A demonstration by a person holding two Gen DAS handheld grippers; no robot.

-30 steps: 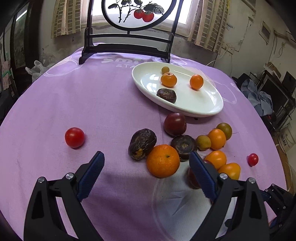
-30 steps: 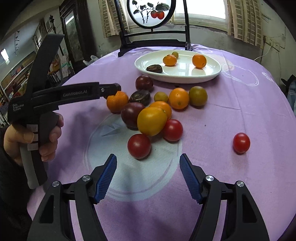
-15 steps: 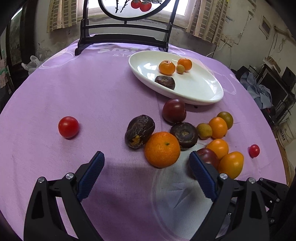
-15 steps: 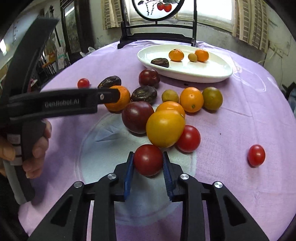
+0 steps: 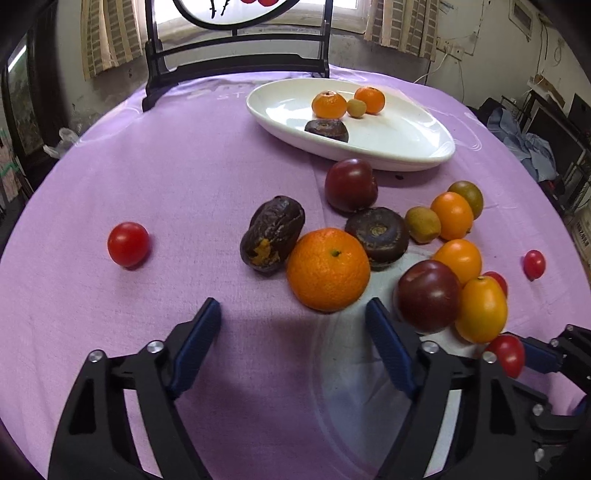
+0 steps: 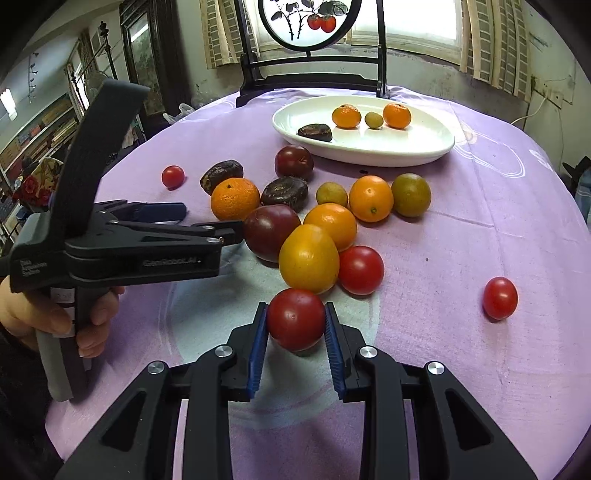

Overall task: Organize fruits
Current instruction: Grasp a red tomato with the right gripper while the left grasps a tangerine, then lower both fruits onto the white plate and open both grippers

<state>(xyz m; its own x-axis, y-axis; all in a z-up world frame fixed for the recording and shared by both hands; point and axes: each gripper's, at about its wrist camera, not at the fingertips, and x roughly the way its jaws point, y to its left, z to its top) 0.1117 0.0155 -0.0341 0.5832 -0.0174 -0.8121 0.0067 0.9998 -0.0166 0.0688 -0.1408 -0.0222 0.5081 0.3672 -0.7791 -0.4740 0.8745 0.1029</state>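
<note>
My right gripper is shut on a red tomato that rests on the purple cloth at the near edge of the fruit pile. The same tomato shows at the lower right of the left wrist view. My left gripper hangs just short of a large orange, and its jaws are closing with nothing between them; from the right wrist view it points at the orange. Further back, a white oval plate holds two small oranges, a little yellow-green fruit and a dark fruit.
Dark plums, orange and yellow tomatoes and greenish fruits crowd together around the large orange. One red tomato lies alone at the left and a smaller one at the right. A black stand with a round painted screen rises behind the plate.
The right gripper closed on the red tomato and has stayed shut on it. The left gripper sank closer to the large orange and its jaws have narrowed.
</note>
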